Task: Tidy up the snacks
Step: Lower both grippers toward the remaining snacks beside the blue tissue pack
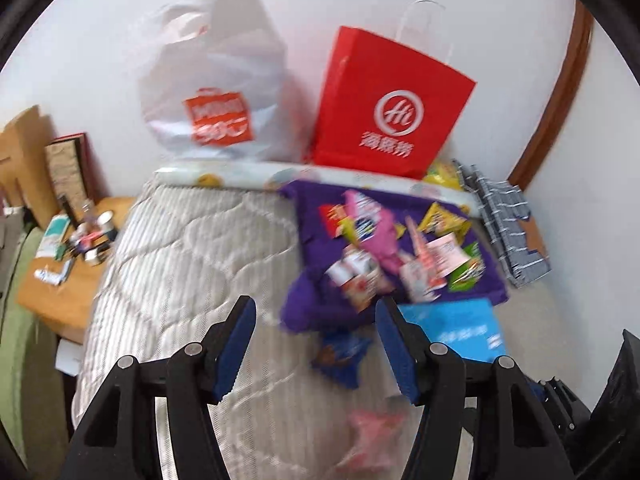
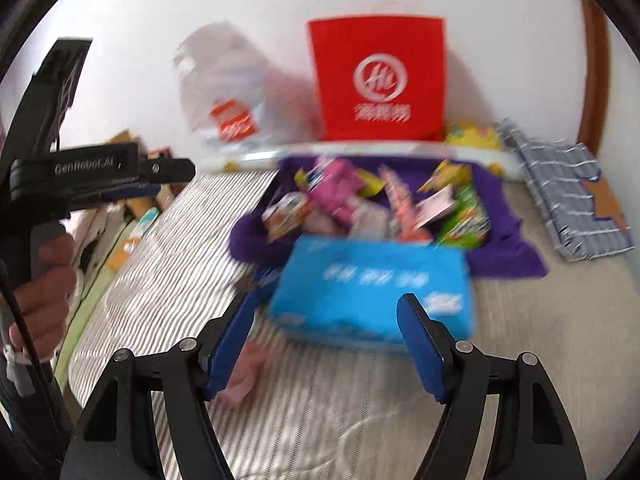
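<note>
A heap of snack packets (image 1: pixel 384 248) (image 2: pixel 372 204) lies on a purple cloth (image 1: pixel 308 208) (image 2: pixel 508 256) on the striped quilt (image 1: pixel 180 264) of a bed. In front of it are a blue box (image 1: pixel 460 328) (image 2: pixel 372 288), a dark blue packet (image 1: pixel 340 354) and a pink packet (image 1: pixel 372 432) (image 2: pixel 248 372). My left gripper (image 1: pixel 315 308) hovers open over the dark blue packet, nothing between its pads. My right gripper (image 2: pixel 328 302) hangs open just before the blue box, apart from it. Both views are blurred by motion. The left gripper (image 2: pixel 176 176) also shows at the left, in a hand (image 2: pixel 44 288).
A red paper bag (image 1: pixel 384 108) (image 2: pixel 380 76) and a white plastic bag (image 1: pixel 216 80) (image 2: pixel 228 100) stand against the wall behind the heap. A folded checked cloth (image 1: pixel 504 224) (image 2: pixel 568 200) lies at the right. A wooden nightstand (image 1: pixel 48 288) with small items is left of the bed.
</note>
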The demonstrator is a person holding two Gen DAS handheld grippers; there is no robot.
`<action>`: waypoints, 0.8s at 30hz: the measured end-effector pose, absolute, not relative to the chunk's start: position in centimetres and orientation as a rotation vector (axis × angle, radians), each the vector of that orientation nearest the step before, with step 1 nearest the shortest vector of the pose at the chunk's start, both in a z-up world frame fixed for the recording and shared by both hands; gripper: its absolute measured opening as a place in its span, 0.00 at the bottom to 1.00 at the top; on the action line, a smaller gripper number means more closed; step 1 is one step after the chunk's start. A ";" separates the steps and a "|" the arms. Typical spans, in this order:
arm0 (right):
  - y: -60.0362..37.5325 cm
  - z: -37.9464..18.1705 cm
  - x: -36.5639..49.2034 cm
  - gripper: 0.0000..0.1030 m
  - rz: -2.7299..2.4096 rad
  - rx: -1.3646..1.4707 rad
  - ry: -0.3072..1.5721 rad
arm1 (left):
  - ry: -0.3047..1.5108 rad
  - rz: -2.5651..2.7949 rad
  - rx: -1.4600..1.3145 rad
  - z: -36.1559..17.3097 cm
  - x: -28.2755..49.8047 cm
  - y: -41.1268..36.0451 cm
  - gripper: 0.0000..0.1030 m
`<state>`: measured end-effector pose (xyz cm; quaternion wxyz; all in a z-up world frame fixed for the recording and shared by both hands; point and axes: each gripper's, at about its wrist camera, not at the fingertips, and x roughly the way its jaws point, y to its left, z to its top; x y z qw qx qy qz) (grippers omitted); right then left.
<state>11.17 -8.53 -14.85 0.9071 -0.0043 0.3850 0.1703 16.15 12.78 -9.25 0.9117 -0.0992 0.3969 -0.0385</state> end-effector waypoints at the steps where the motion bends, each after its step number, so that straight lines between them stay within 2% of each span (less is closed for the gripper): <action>1: -8.0 -15.5 10.9 0.72 0.365 0.005 0.813 | 0.822 -0.075 -0.209 -9.6 15.9 13.2 0.58; 6: -5.3 -18.0 10.0 0.72 0.396 0.082 0.886 | 0.839 -0.063 -0.260 -11.3 14.1 16.1 0.59; 11: -2.5 -19.7 10.0 0.71 0.357 0.004 0.901 | 0.851 -0.055 -0.285 -12.4 13.5 17.8 0.59; 14: -2.0 -21.1 10.6 0.63 0.310 -0.011 0.928 | 0.857 -0.051 -0.293 -13.1 13.2 18.4 0.59; 19: -1.9 -22.5 11.2 0.57 0.300 0.014 0.948 | 0.890 -0.054 -0.286 -14.5 13.5 18.3 0.59; 21: -1.4 -22.5 11.0 0.42 0.304 -0.032 0.924 | 0.902 -0.060 -0.282 -15.1 13.8 17.8 0.59; 24: -1.5 -22.3 10.6 0.42 0.338 -0.066 0.918 | 0.921 -0.080 -0.262 -15.8 14.4 16.5 0.59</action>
